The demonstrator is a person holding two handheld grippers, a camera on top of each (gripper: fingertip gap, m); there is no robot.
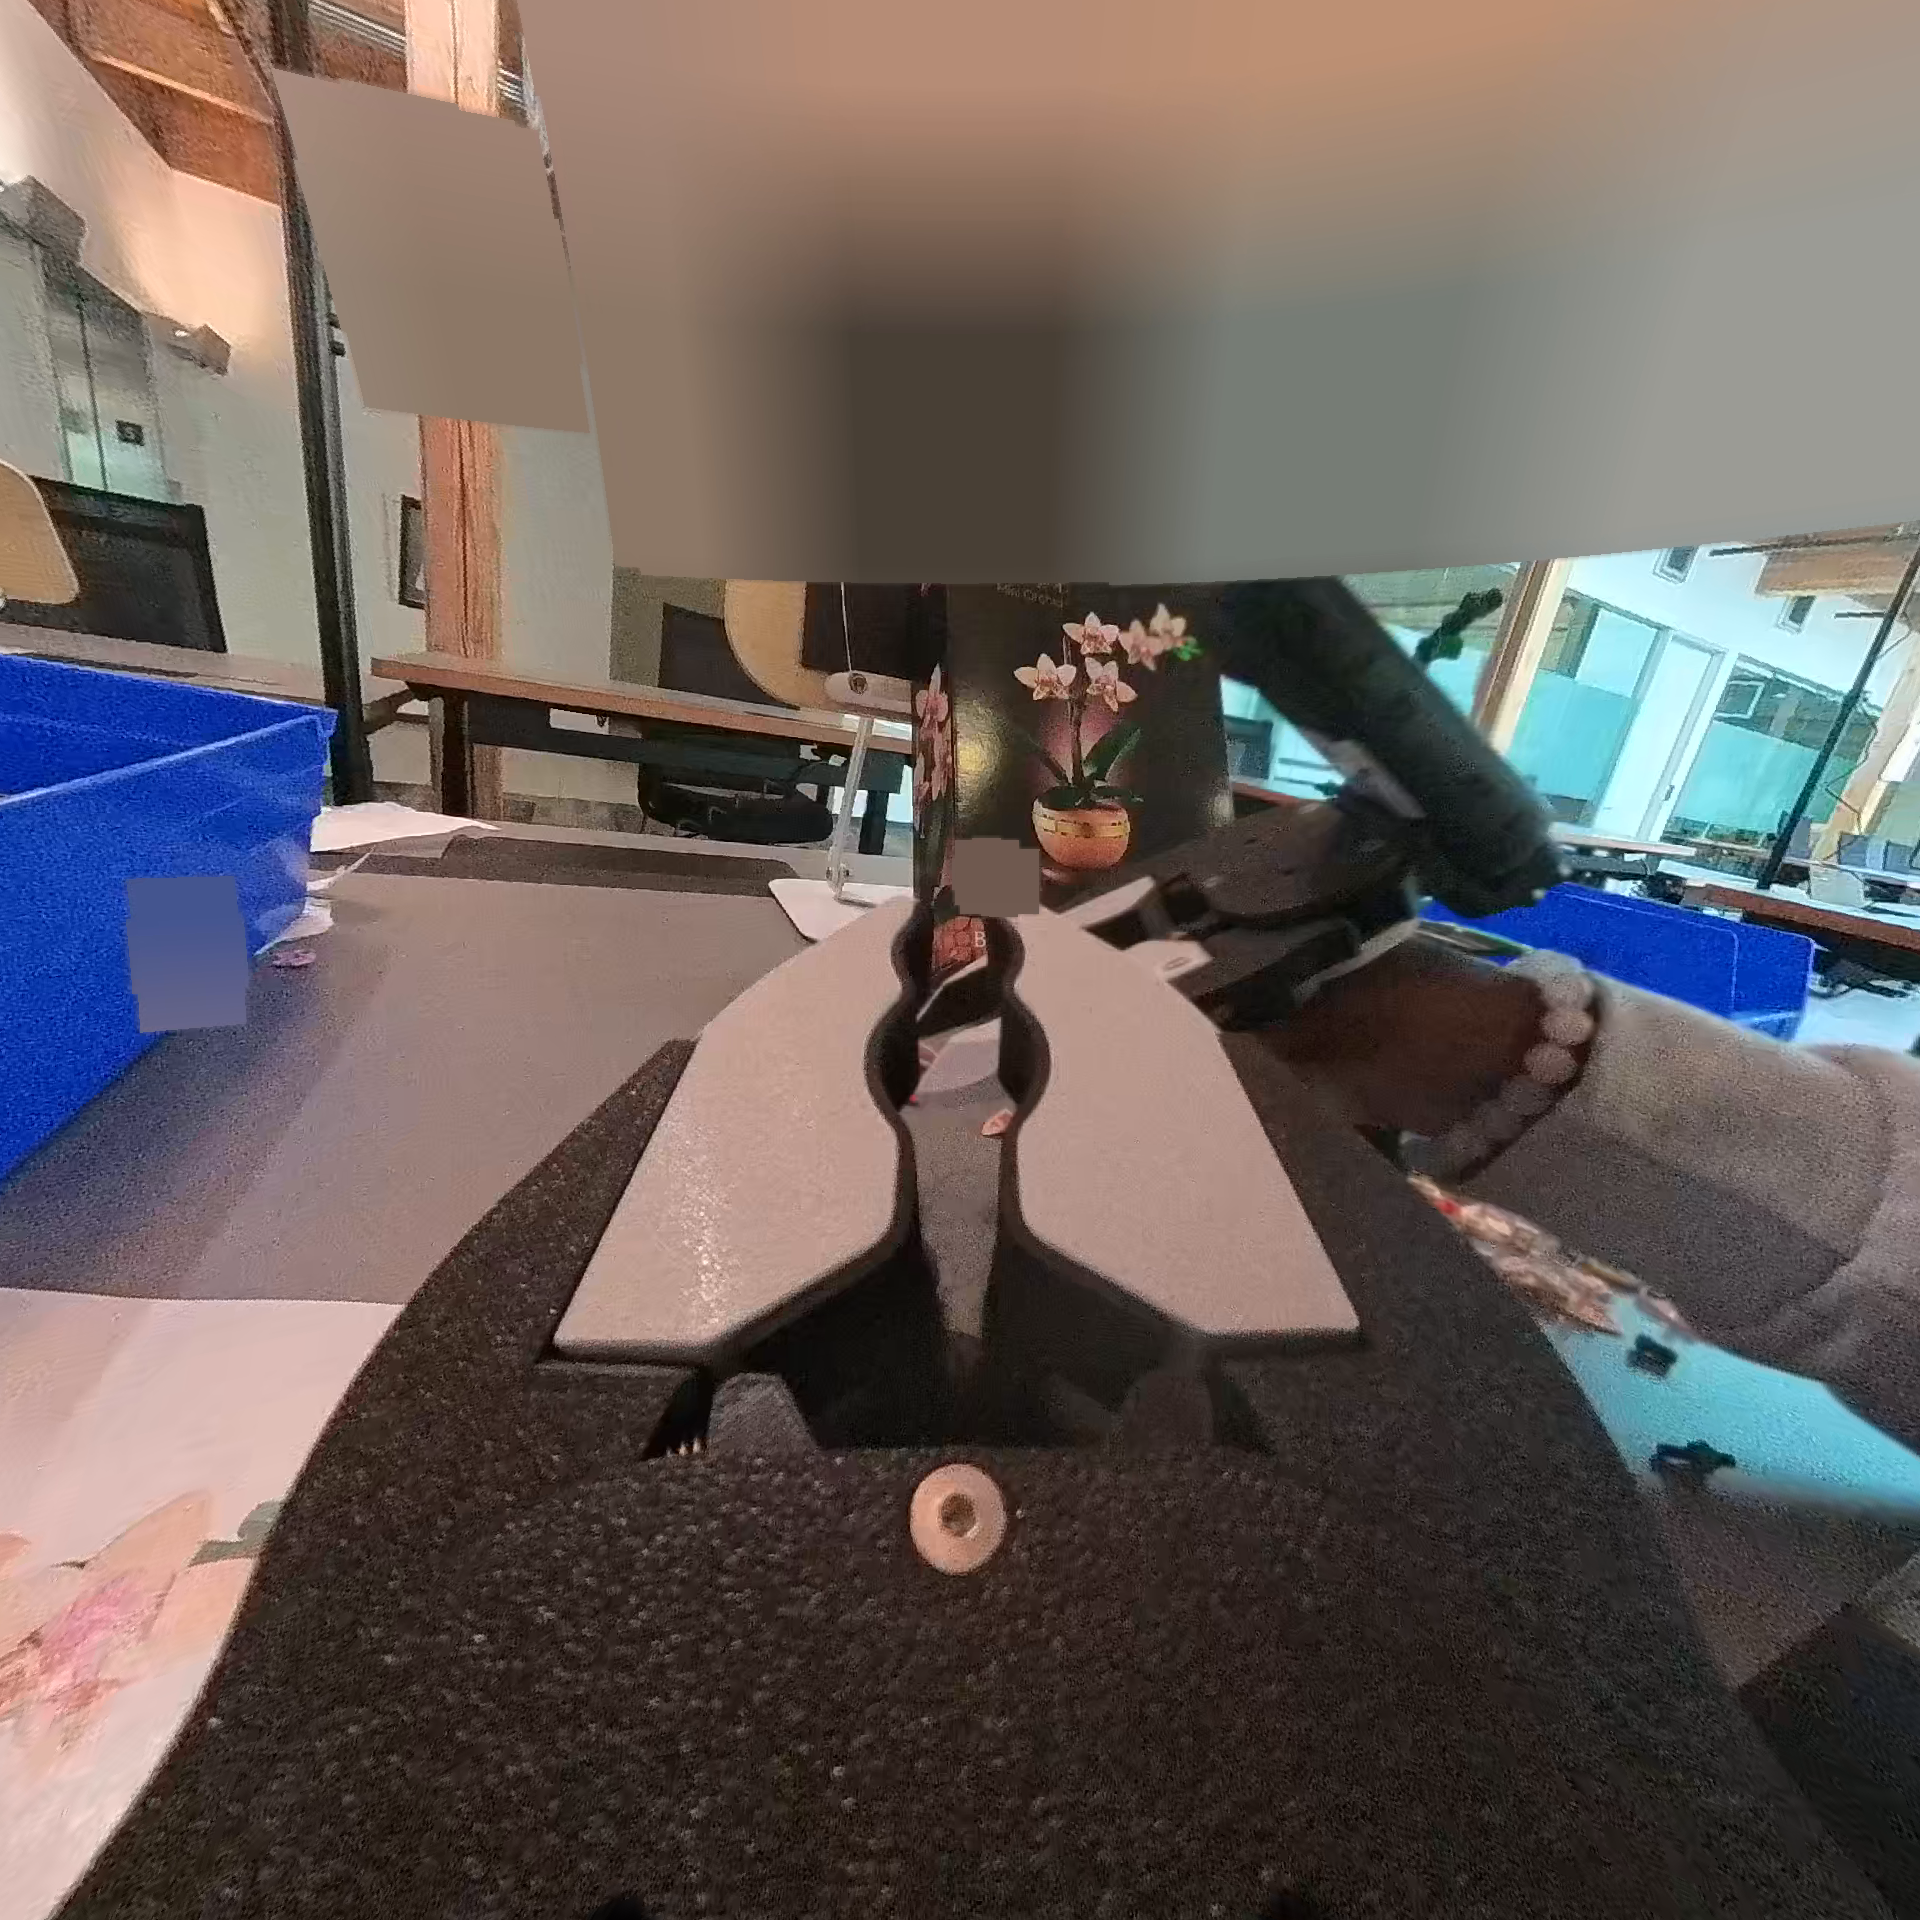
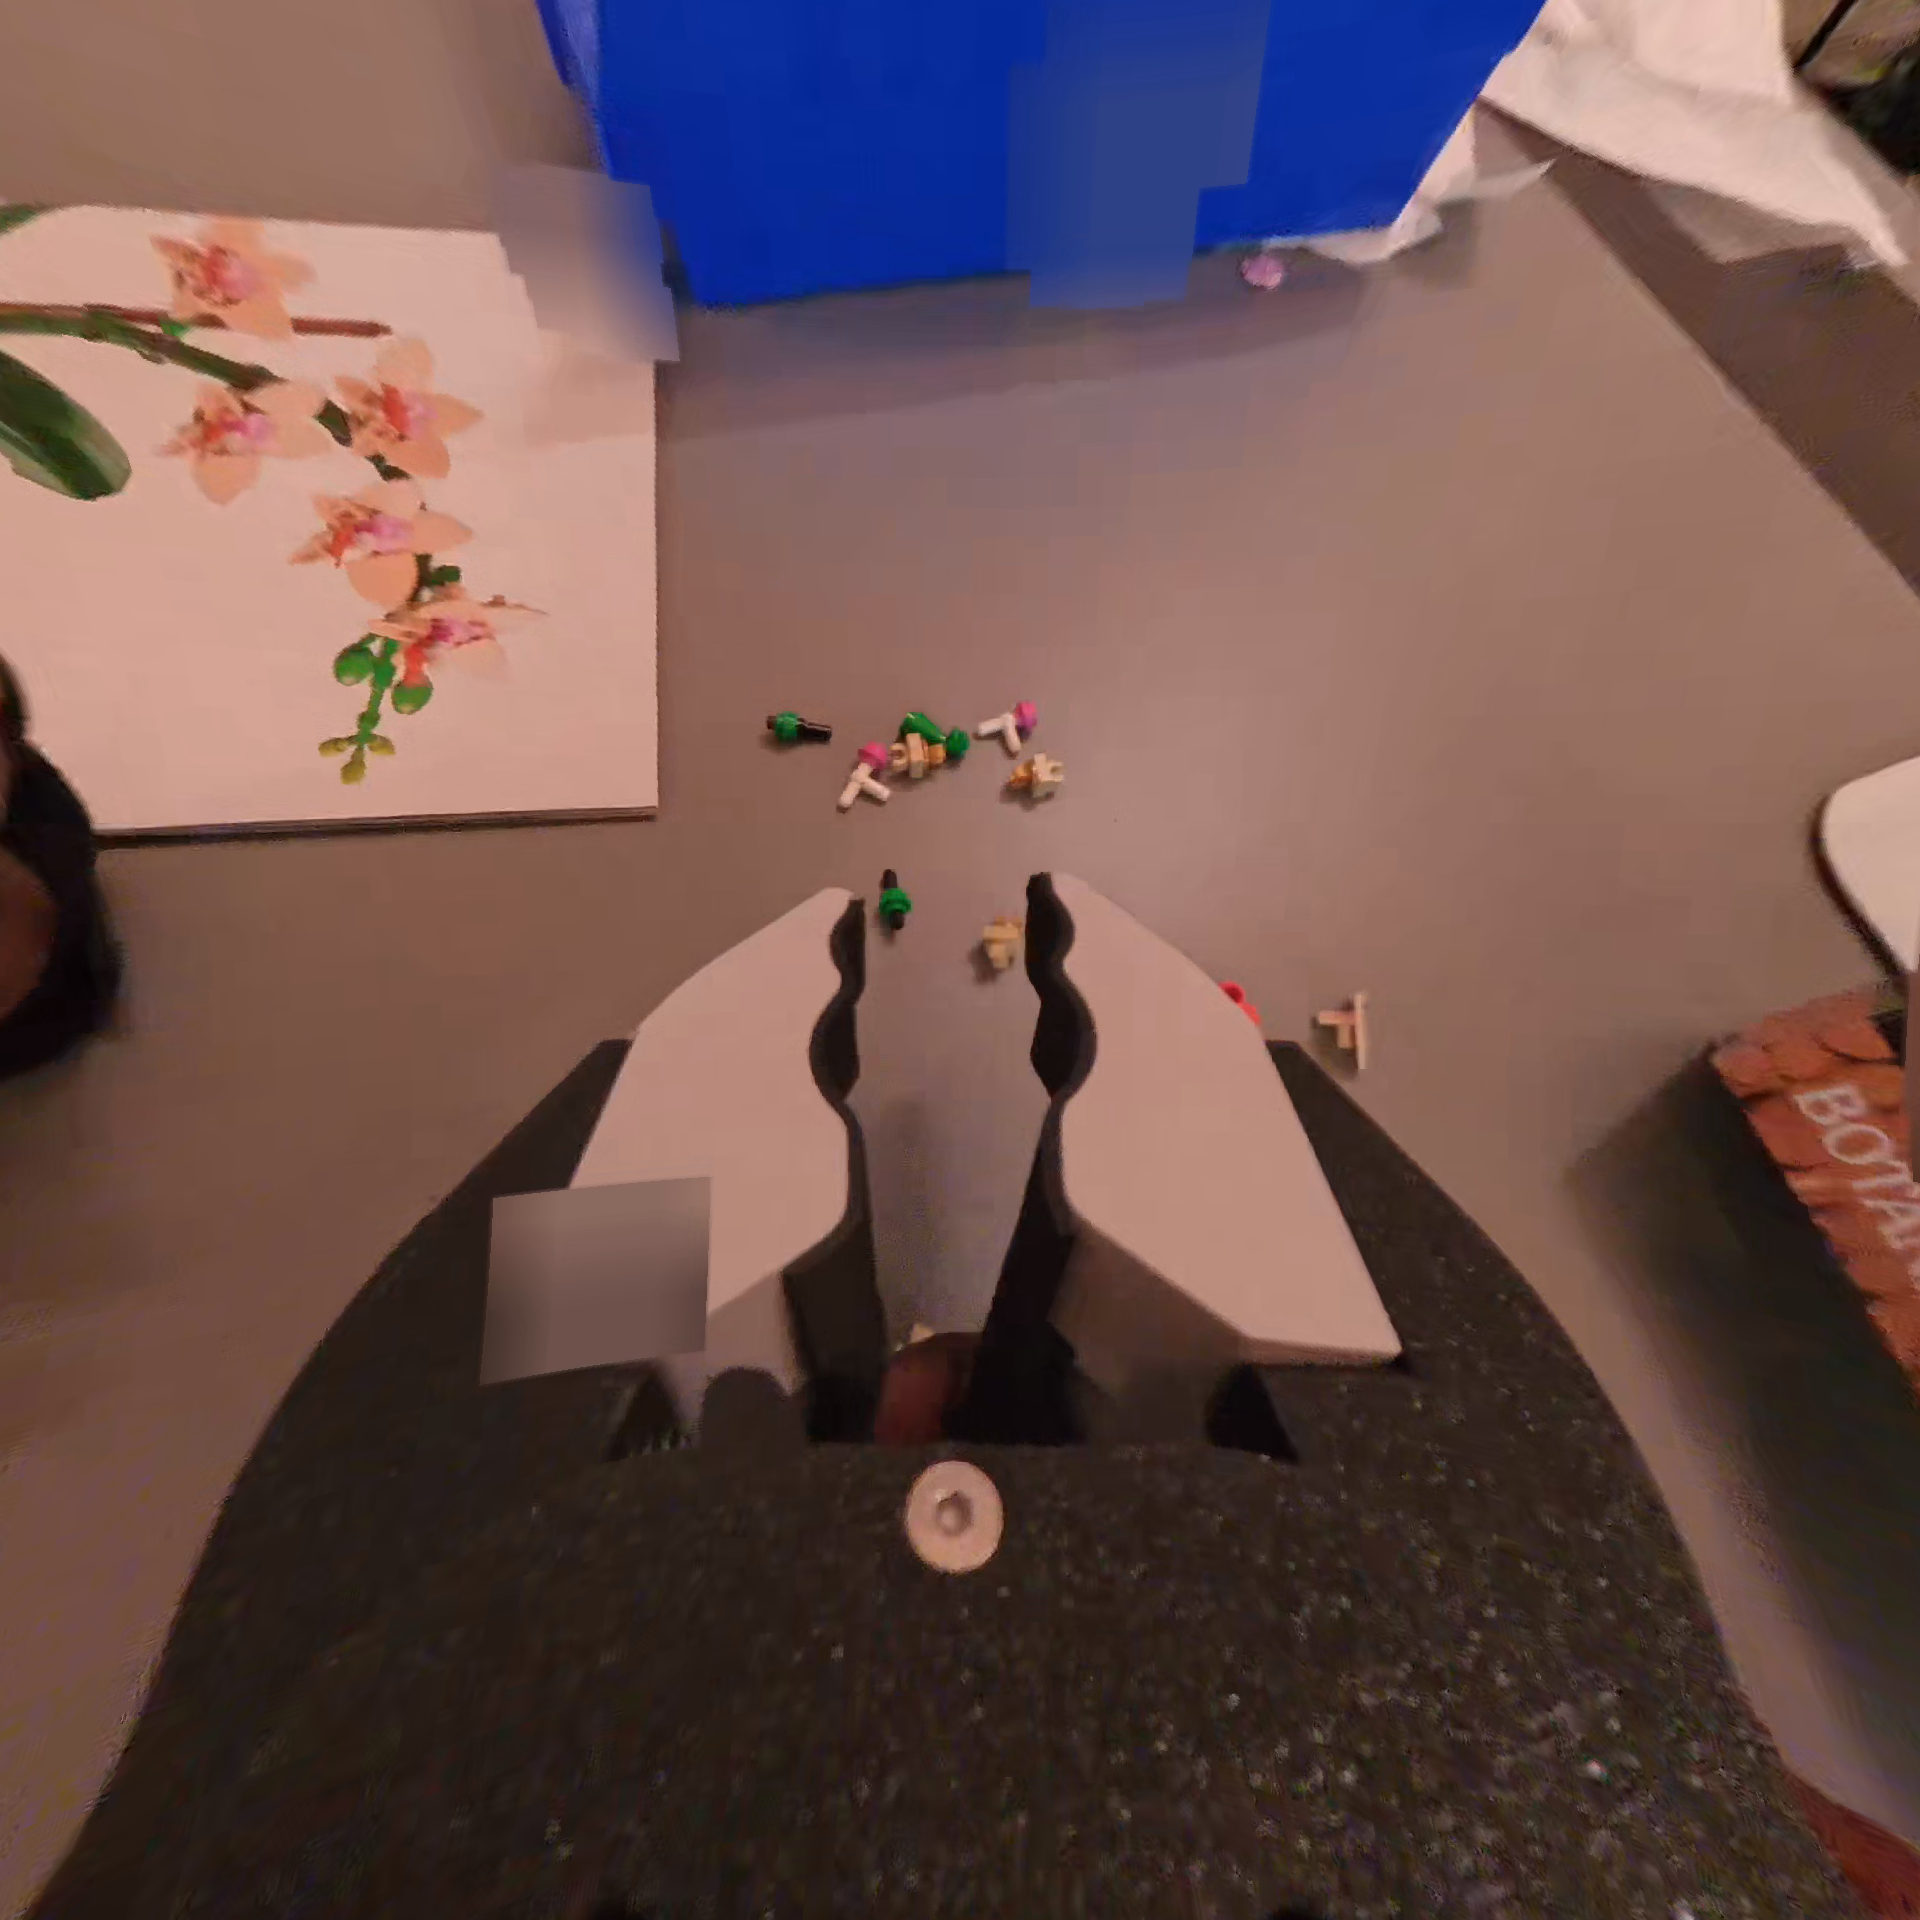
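My left gripper (image 1: 958, 925) hovers low over the grey table (image 1: 468, 1039). Its jaws are a narrow gap apart, and I see nothing held between them. It points at a dark box with an orchid picture (image 1: 1081, 748) standing beyond it. My right gripper (image 2: 943, 896) is open, pointing down at small toy brick pieces. A green and black piece (image 2: 891, 902) and a tan piece (image 2: 1000, 943) lie between its fingertips. A cluster of green, pink, white and tan pieces (image 2: 914, 748) lies just ahead. The right gripper also shows in the left wrist view (image 1: 1143, 914), held by a hand with a bead bracelet.
A booklet with orchid pictures (image 2: 312, 520) lies left of the pieces. A blue bin (image 2: 935, 135) stands behind them, with crumpled white paper (image 2: 1662, 104) to its right. A red piece (image 2: 1236, 997), a tan piece (image 2: 1345, 1029) and the box's edge (image 2: 1829, 1174) are on the right. The gap from one gripper's tips to the other's is roughly 12 centimetres.
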